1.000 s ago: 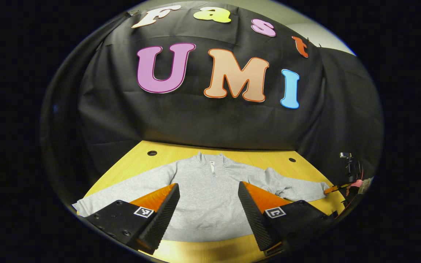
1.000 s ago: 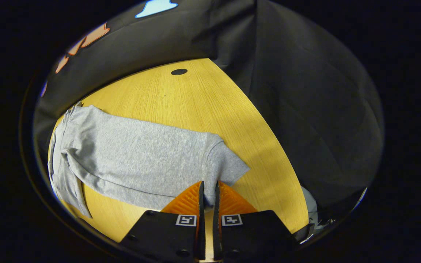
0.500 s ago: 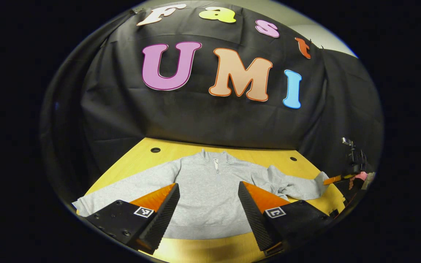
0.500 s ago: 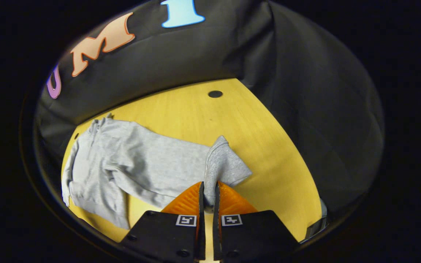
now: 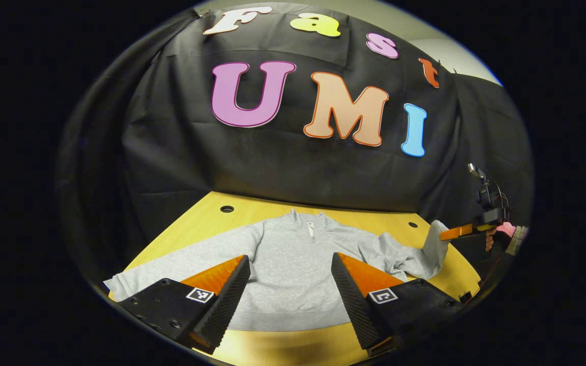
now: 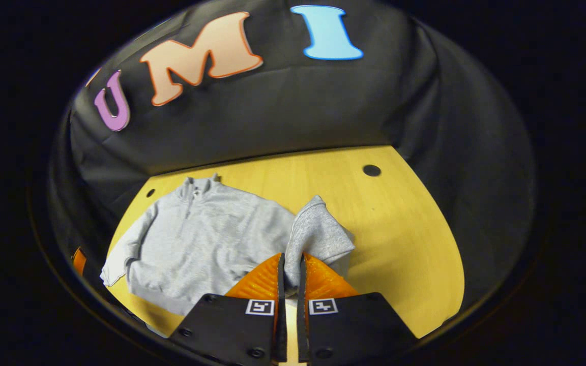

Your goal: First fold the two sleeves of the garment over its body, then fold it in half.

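Right hand-held gripper [image 6: 290, 272] is clamped on the grey garment's [image 5: 293, 264] sleeve cuff [image 6: 323, 236], lifted off the tabletop [image 6: 400, 229]. Left hand-held gripper [image 5: 290, 284] hangs wide apart over the garment's hem.

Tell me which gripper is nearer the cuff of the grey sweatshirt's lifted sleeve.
Right. The right gripper is clamped on that cuff, holding it off the wooden table; the left gripper hovers open over the sweatshirt's hem.

Both views are dim toward the edges and brighter in the middle, where light from above falls on the yellow wooden table [image 6: 405, 239] and the pale grey fleece garment [image 5: 288, 274]. The fisheye lens bends the table's rim into a curve. Focus is sharp on the garment; a soft shadow darkens the table's near edge in the left gripper view.
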Available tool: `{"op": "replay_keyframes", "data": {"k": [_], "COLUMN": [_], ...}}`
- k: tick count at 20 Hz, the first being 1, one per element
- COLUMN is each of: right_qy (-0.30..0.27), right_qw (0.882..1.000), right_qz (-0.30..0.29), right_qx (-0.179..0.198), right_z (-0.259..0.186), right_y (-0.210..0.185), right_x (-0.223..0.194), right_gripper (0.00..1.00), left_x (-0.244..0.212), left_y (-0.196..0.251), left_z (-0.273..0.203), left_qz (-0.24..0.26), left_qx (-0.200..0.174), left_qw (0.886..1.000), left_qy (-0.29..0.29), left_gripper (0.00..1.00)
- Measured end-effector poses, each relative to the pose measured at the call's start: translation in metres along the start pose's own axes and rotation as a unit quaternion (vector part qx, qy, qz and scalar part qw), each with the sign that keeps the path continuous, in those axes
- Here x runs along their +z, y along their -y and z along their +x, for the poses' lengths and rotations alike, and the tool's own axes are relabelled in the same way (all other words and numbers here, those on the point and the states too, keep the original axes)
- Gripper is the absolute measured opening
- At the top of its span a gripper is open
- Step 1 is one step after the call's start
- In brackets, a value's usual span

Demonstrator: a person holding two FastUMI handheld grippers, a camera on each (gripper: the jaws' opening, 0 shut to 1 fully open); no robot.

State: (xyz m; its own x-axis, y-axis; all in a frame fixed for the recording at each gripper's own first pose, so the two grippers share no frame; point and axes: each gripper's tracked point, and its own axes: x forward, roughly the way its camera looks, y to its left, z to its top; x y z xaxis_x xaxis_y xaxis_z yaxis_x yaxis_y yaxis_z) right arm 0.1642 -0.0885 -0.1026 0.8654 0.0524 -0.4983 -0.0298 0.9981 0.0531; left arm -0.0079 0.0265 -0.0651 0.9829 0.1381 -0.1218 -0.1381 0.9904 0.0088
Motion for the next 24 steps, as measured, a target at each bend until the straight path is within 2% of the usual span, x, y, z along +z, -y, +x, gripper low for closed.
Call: {"op": "replay_keyframes", "data": {"k": [7, 10, 12, 14, 16, 20, 24], "right_qy": [0.02, 0.014, 0.004, -0.009, -0.015, -0.019, -0.019], "right_qw": [0.994, 0.987, 0.975, 0.956, 0.938, 0.916, 0.917], "right_qz": [-0.002, 0.013, 0.04, 0.07, 0.093, 0.129, 0.157], "right_qx": [0.105, 0.161, 0.217, 0.285, 0.334, 0.379, 0.366], "right_z": [0.022, 0.024, 0.021, 0.017, 0.013, 0.022, 0.057], "right_y": [-0.137, -0.188, -0.223, -0.26, -0.287, -0.324, -0.332], "right_x": [0.023, 0.025, 0.02, 0.016, 0.011, 0.005, -0.007], "right_gripper": [0.1, 0.1, 0.1, 0.12, 0.1, 0.1, 0.1], "left_x": [0.004, -0.001, -0.005, -0.01, -0.016, -0.022, -0.033], "left_y": [-0.036, -0.052, -0.064, -0.077, -0.088, -0.108, -0.125], "left_z": [-0.016, -0.027, -0.033, -0.041, -0.05, -0.065, -0.071], "left_qz": [-0.004, -0.011, -0.016, -0.019, -0.018, -0.016, -0.015], "left_qx": [0.035, 0.055, 0.071, 0.088, 0.103, 0.128, 0.146], "left_qw": [0.999, 0.998, 0.997, 0.996, 0.994, 0.992, 0.989], "left_qy": [0.007, 0.006, 0.002, -0.003, -0.009, -0.016, -0.024], "left_gripper": [0.94, 0.94, 0.94, 0.94, 0.94, 0.94, 0.94]}}
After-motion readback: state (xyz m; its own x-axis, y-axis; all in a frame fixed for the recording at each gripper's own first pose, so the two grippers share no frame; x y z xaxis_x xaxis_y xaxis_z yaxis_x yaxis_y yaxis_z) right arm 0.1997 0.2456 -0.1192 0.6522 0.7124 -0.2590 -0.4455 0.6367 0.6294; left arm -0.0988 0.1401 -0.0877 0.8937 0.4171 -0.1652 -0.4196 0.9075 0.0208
